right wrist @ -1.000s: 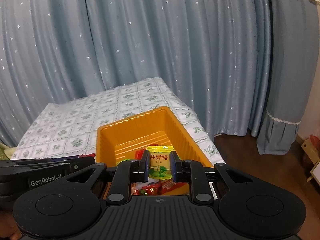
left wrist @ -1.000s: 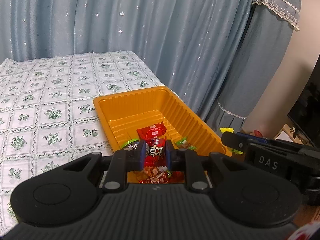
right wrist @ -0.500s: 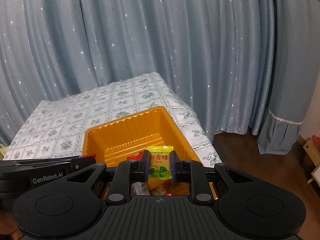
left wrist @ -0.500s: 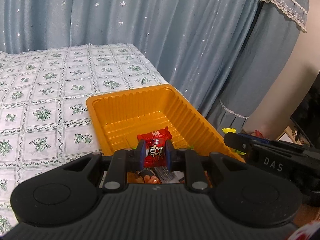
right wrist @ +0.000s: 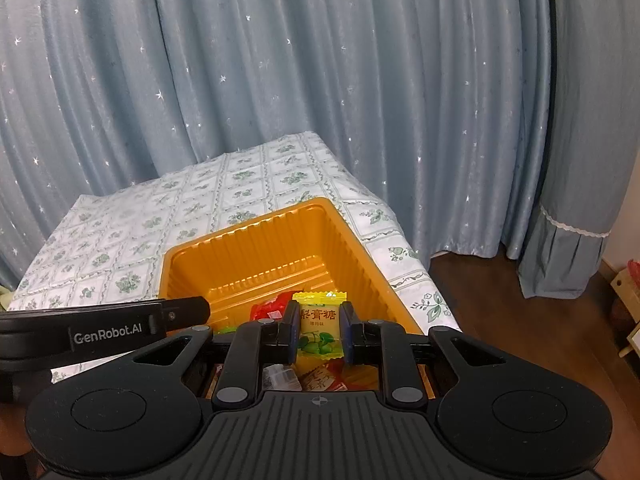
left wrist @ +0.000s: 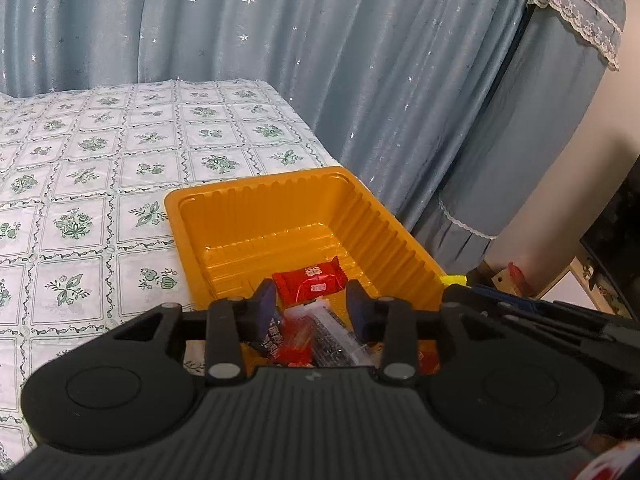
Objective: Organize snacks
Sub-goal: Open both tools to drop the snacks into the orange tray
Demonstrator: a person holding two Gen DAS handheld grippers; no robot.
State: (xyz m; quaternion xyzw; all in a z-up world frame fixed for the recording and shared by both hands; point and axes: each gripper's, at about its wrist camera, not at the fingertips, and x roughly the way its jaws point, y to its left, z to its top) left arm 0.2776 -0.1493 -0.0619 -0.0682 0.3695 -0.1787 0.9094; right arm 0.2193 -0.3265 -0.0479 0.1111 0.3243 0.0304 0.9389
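Observation:
An orange plastic tray [left wrist: 384,232] sits at the table's near right corner; it also shows in the right wrist view [right wrist: 360,248]. Several wrapped snacks lie in its near end, among them a red packet [left wrist: 310,282]. My left gripper [left wrist: 311,306] hangs open and empty over the tray's near end, above the snack pile. My right gripper [right wrist: 320,330] is shut on a yellow candy packet [right wrist: 319,328] with green fruit print and holds it above the tray's near end. The left gripper's side [right wrist: 104,330] shows at the left of the right wrist view.
The table carries a white cloth with green floral squares [left wrist: 88,184]. Blue starred curtains [right wrist: 280,80] hang close behind and to the right. The table edge drops to a brown wood floor [right wrist: 500,292] on the right.
My left gripper opened and let go of the red candy it held; that candy now lies among the snacks in the tray. The right gripper keeps the yellow packet and has shifted slightly.

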